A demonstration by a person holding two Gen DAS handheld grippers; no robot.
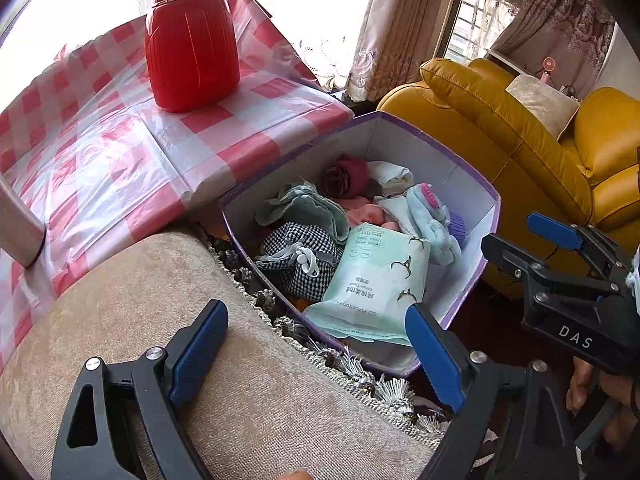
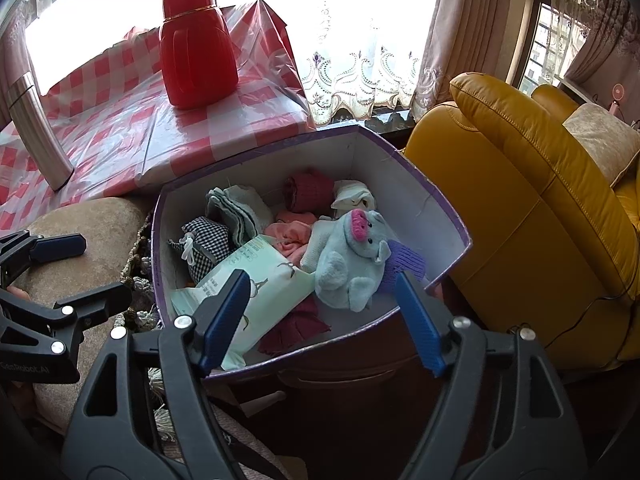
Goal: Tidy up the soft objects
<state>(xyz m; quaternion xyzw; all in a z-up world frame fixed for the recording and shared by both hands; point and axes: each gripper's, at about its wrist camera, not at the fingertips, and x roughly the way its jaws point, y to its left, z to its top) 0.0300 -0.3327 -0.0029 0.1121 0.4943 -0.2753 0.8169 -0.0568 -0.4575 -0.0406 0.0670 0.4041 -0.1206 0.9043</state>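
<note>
Box (image 2: 420, 200) contents overlap, lower cloths perhaps hidden; left claw (image 1: 316, 354) and right claw (image 2: 322, 320) gape empty.

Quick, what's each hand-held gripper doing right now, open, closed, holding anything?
Left hand-held gripper: open, empty, over the beige cushion.
Right hand-held gripper: open, holding nothing, above the purple-edged cardboard box of soft things.

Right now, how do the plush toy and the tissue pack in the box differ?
The plush toy is pale blue, fuzzy and rounded with a pink snout; the tissue pack is mint green, smooth, flat and printed. The toy sits toward the box's yellow-armchair side, the pack nearer its middle and front. Both lie loose inside the box, untouched by either gripper.
</note>
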